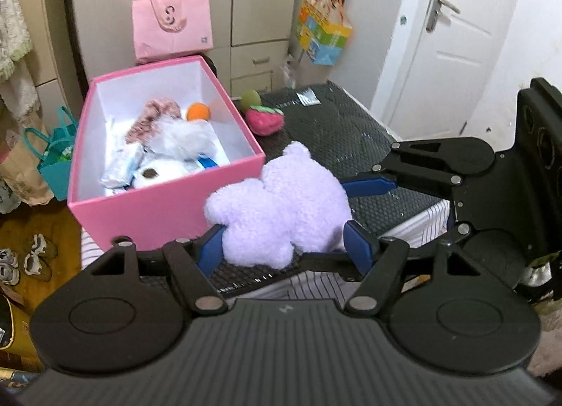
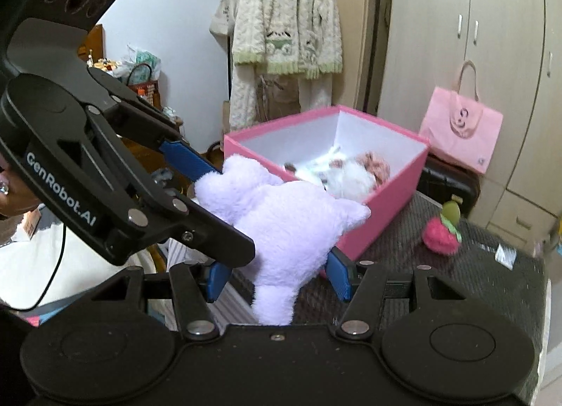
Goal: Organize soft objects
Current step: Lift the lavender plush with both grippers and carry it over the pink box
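A lilac plush toy (image 1: 281, 205) is held just in front of the pink box (image 1: 161, 216), above the dark mat. My left gripper (image 1: 286, 247) is shut on its lower part. My right gripper (image 1: 365, 209) comes in from the right and is shut on its other side. In the right wrist view the plush (image 2: 288, 230) sits between my right gripper's blue fingers (image 2: 340, 279), with the left gripper (image 2: 207, 195) clamped on it from the upper left. The box (image 2: 390, 191) holds several soft toys (image 1: 175, 139). A pink strawberry plush (image 1: 264, 120) and a green plush (image 1: 250, 98) lie on the mat.
The dark mat (image 1: 344, 131) covers a striped surface beside the box. A pink paper bag (image 1: 172, 28) stands behind the box by the wardrobe. A teal bag (image 1: 58, 156) and shoes (image 1: 35, 258) are on the floor at left. A white door (image 1: 453, 37) is at the right.
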Demonstrator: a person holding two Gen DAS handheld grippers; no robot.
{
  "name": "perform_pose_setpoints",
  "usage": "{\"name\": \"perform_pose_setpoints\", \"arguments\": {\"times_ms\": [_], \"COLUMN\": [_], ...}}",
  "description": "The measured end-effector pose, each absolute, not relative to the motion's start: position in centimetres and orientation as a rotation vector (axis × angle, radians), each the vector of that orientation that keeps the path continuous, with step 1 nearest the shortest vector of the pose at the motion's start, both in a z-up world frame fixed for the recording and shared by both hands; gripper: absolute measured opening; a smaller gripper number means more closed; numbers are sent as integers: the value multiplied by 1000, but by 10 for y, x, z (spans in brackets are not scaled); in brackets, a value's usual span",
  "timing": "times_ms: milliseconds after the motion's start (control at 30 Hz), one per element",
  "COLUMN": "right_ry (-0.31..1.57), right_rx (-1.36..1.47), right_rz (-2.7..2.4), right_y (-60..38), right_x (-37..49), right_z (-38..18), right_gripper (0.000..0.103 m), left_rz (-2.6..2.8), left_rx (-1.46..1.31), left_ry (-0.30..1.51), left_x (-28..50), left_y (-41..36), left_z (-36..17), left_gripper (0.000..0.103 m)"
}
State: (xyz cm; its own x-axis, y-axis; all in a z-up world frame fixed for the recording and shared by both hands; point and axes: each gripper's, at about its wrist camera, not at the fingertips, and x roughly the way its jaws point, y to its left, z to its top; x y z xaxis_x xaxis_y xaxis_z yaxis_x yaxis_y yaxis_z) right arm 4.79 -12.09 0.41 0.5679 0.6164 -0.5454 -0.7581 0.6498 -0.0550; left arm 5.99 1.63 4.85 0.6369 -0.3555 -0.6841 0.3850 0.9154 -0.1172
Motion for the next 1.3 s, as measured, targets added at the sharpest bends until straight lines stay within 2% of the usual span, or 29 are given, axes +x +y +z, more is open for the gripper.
{"name": "perform_pose_setpoints", "arguments": {"times_ms": [567, 867, 1300], "right_ry": [434, 443, 618], "right_rx": [-234, -222, -265], "right_rz": [835, 845, 871], "right_y": [-80, -58, -26], "right_x": [123, 189, 267], "right_z": [42, 42, 11], "right_gripper": [64, 64, 64], "left_rz": [-408, -355, -272], "left_rx": [-72, -170, -253], "left_ry": [655, 645, 749], "left_x": [122, 187, 258], "left_y": [77, 100, 120], "left_z": [83, 71, 25], "left_gripper": [71, 71, 71]}}
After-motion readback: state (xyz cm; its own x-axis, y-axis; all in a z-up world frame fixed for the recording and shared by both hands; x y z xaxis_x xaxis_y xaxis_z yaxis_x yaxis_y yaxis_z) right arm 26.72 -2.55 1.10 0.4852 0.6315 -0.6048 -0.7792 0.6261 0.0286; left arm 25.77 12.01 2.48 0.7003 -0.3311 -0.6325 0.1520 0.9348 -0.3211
